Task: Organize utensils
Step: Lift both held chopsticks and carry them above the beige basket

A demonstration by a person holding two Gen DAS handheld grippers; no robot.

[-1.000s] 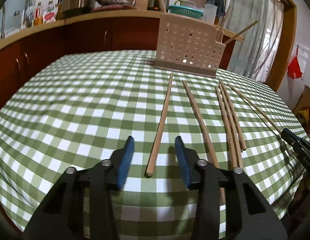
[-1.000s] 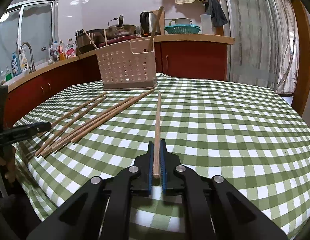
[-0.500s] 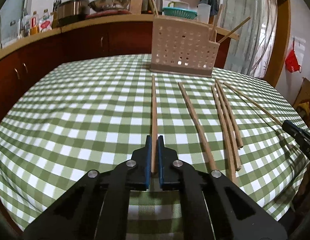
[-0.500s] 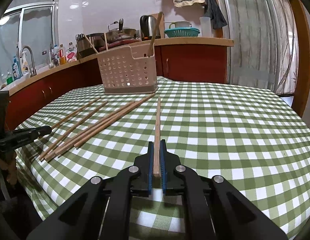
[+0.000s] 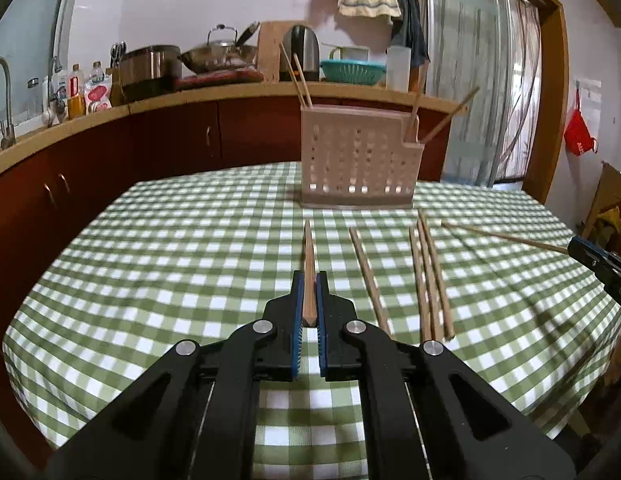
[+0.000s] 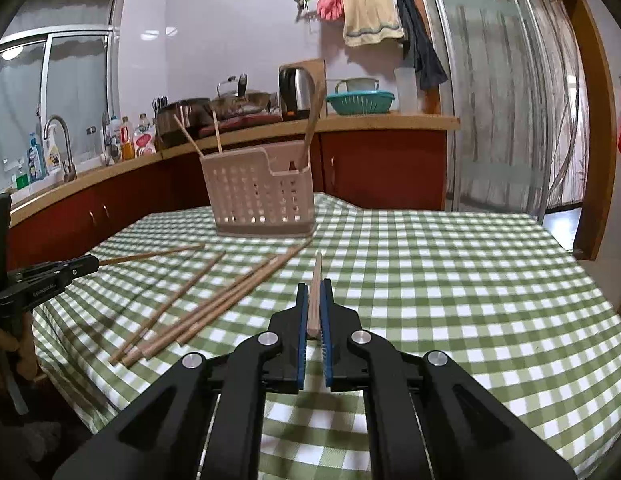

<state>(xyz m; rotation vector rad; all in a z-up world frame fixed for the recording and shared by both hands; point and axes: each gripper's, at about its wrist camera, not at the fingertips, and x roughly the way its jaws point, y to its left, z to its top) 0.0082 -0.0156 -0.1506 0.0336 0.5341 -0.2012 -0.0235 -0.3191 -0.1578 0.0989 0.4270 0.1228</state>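
The left claw [image 5: 309, 300] is clamped on the near end of a wooden chopstick [image 5: 309, 264], whose shaft points ahead toward the perforated utensil holder [image 5: 360, 160] at the far side of the table [image 5: 150, 264]. The right claw [image 6: 315, 308] is likewise pressed together on a second chopstick [image 6: 316, 280], also aimed toward the holder. Both held sticks appear lifted clear of the green checked cloth, though the fisheye view makes that hard to confirm. Four loose chopsticks [image 5: 428, 276] lie on the cloth between the two claws: one alone, then three close together, all roughly parallel. Several more chopsticks [image 5: 296, 76] stand tilted in the holder, two at its left end and others in the lower compartment at its right end.
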